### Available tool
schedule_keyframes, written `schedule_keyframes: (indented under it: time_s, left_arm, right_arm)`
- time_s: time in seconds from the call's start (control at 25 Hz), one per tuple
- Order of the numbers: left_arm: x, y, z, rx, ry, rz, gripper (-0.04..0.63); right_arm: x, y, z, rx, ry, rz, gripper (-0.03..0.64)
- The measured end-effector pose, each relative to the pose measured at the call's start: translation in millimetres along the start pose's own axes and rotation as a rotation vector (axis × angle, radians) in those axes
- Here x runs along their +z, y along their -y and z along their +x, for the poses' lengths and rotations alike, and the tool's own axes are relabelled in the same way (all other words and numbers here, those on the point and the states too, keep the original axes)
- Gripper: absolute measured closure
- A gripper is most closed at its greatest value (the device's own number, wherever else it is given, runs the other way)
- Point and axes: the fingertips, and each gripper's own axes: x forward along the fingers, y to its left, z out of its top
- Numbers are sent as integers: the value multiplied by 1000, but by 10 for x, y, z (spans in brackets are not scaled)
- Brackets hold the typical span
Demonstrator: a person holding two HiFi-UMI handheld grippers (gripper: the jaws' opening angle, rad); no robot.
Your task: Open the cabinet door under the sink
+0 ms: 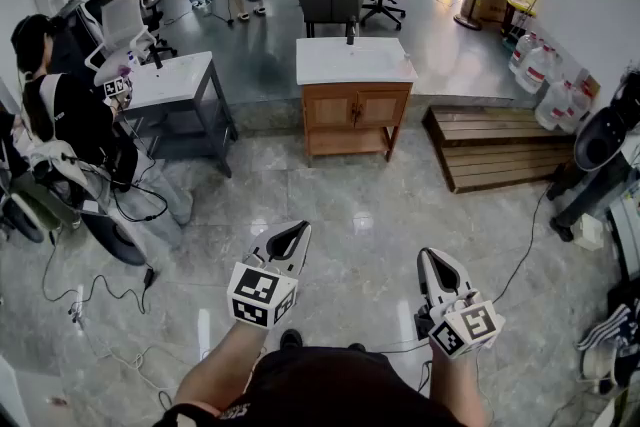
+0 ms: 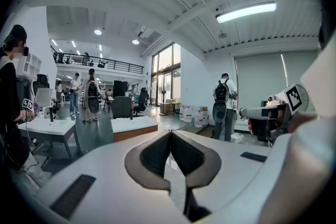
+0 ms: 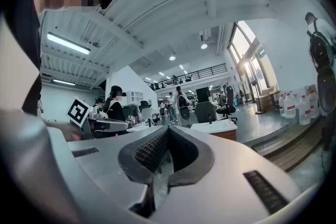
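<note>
Both grippers held low in front of the person, over bare marble floor point(image 1: 350, 215), pointing fwd toward the sink unit.

L gripper point(image 1: 302, 229): jaws fully together, tips meeting, nothing between the pads. Marker cube point(image 1: 262, 295) sits at its rear, forearm behind it.

R gripper point(image 1: 430, 257): jaws likewise closed tip to tip, empty. Its marker cube point(image 1: 468, 327) faces up and right.

Task item: wooden sink cabinet point(image 1: 355, 120) w/ white sink top point(image 1: 355, 60) stands ahead, centre of head view, well apart from both grippers. It sits at the edge of a raised floor step. Two cabinet doors point(image 1: 330, 110) side by side, both shut, handles at the middle seam. Neither gripper touches it.

Surroundings:
- white table point(image 1: 170, 80) on dark legs, left of cabinet
- wooden pallet point(image 1: 500, 147) on floor, right of cabinet
- water jugs point(image 1: 545, 80) along right wall
- grey chair point(image 1: 330, 0) behind cabinet
- seated person point(image 1: 60, 110) in dark top at far left
- cables point(image 1: 100, 293) loose on floor, lower left
- several people standing in the background, far side of the room
</note>
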Motion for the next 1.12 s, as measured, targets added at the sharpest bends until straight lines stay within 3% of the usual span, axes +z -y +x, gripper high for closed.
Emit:
schedule_keyframes:
  time_s: [0.24,0.44,0.6,0.88,1.12]
  left_arm:
    - [-28,171,47,-20,-3,-16,578]
    - [117,309,432,-43,13,37,578]
    - [253,425,645,-20,41,26,578]
    - [174,669,616,27,33,-18,578]
    - [0,676,760,26,-9,-25,578]
  right_arm:
    - [19,80,-63,-7,2,-31,607]
    - [354,245,159,45,13,-166,607]
    - [512,386,111,-19,73,-224,607]
    - [235,536,-295,8,48,-141,606]
    - [187,626,-198,46,34,-98,603]
